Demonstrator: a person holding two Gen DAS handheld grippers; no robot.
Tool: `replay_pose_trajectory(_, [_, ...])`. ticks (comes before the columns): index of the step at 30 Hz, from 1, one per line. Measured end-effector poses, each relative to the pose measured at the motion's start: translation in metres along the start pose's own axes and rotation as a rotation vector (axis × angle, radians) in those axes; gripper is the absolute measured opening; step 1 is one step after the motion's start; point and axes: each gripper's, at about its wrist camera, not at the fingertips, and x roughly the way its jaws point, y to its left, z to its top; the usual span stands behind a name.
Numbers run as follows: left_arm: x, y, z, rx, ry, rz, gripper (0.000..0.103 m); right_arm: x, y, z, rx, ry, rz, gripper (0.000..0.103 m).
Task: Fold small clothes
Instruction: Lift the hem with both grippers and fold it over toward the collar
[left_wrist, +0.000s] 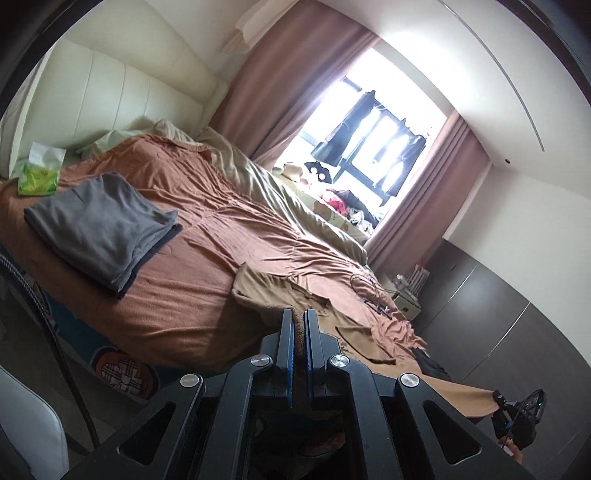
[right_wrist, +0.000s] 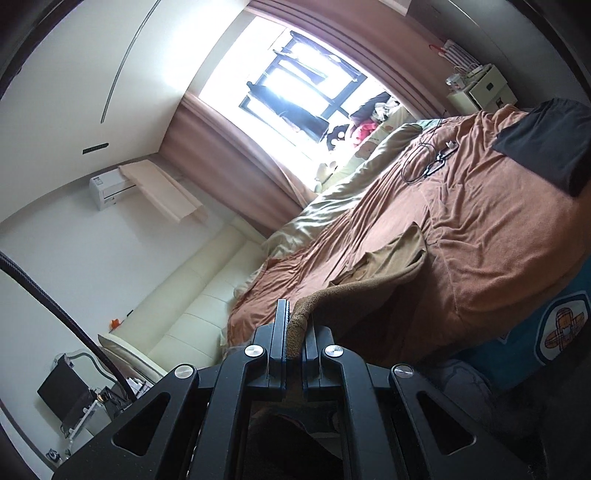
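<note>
Both grippers, the left gripper (left_wrist: 299, 314) and right gripper (right_wrist: 295, 314), are clamped shut on the tan garment (left_wrist: 280, 291), lifting its edge off the bed (left_wrist: 177, 295); open bedspread lies beyond, a folded grey shirt (left_wrist: 103, 225) well apart.

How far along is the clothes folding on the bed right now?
Done: a grey garment lies folded on the bed. In hand: the left hand-held gripper and right hand-held gripper are each shut on an edge of the tan garment, part of it resting on the bed. Left: folding that one. A dark garment also lies on the bed; whether it is folded is unclear.
</note>
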Motion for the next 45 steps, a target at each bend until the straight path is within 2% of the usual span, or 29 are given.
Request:
replay_pose_trajectory(3, [-0.004,-0.002,0.002,0.005,-0.018,-0.009,0.004,0.004,-0.009,-0.001,0.006,-0.004,0.0,0.001])
replay_pose_trajectory(7, [0.007,0.003,-0.003,0.018,-0.005,0.024,0.004,0.016,-0.026,-0.004,0.013,0.011,-0.034,0.001])
replay_pose_trajectory(13, [0.044,0.023,-0.013,-0.01,0.06,0.059,0.004,0.052,-0.049,-0.005,0.027,0.051,-0.08,0.001])
replay_pose_trajectory(19, [0.082,0.034,-0.01,-0.015,0.095,0.1,0.004,0.094,-0.052,0.013,0.025,0.07,-0.107,0.001])
replay_pose_trajectory(33, [0.204,0.064,0.018,-0.032,0.222,0.198,0.004,0.192,-0.059,0.062,0.034,0.124,-0.207,0.001])
replay_pose_trajectory(45, [0.267,0.044,0.071,0.0,0.22,0.202,0.004,0.258,-0.053,0.112,0.034,0.137,-0.233,0.001])
